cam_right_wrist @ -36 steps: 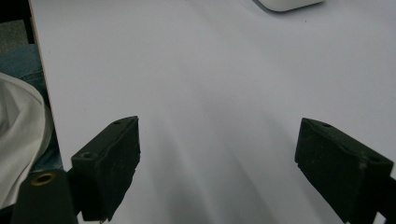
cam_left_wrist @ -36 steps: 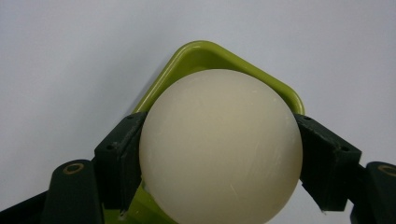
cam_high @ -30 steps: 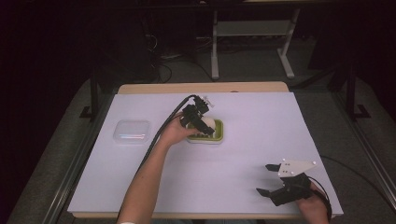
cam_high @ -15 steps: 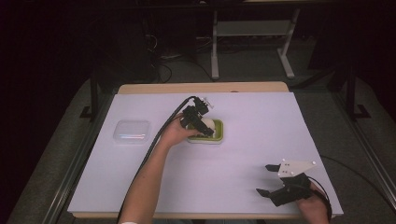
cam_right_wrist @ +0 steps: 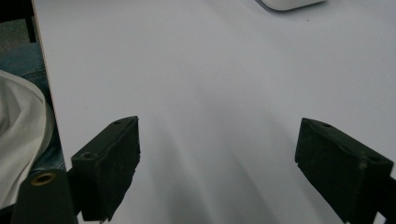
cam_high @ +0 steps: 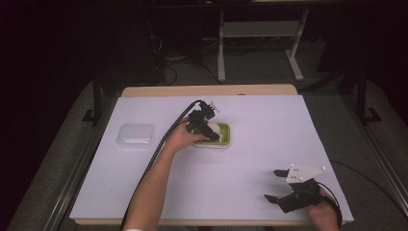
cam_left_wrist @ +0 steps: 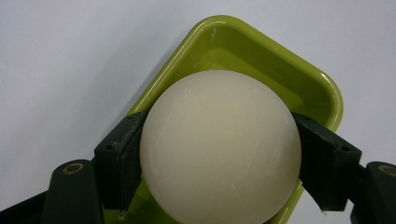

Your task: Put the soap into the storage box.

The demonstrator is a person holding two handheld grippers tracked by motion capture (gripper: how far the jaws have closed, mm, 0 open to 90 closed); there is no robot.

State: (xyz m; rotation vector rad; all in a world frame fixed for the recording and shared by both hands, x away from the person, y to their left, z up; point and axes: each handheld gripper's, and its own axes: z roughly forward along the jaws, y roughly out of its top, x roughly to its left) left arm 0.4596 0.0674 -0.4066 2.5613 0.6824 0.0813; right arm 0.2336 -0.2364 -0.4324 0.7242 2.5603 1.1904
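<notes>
Left fingers (cam_left_wrist: 119, 158) pressed against both sides of a cream ball (cam_left_wrist: 219, 144), closed just far enough to grip it. Seen from the left gripper view as two black pads flanking the ball, with a green tray (cam_left_wrist: 299, 79) directly beneath. Hard to tell whether the ball rests on the tray floor or hangs just above it.

Compared with half a second and a second earlier, almost nothing moved: left gripper (cam_high: 208, 127) still poised over the tray (cam_high: 226, 139) near the middle of the bench, left hand (cam_high: 180, 139) in the same place. Likely a pause right at the grasp, either just before lifting the ball out or just before letting it go into the tray; not possible to say which.

Right fingers (cam_right_wrist: 112, 163) spread wide apart, holding nothing, with bare white surface between them. Right gripper (cam_high: 272, 185) low over the near right corner of the bench, well apart from the tray, unmoved as well.

Bench (cam_high: 269, 125) covered in a plain white sheet, a strip of pale wood along the far edge. Clear plastic box (cam_high: 136, 135) to the left of the tray, near but not touching.

Beyond, a dim room: dark floor, loose cables, and a white metal stand (cam_high: 260, 33) behind the bench.
</notes>
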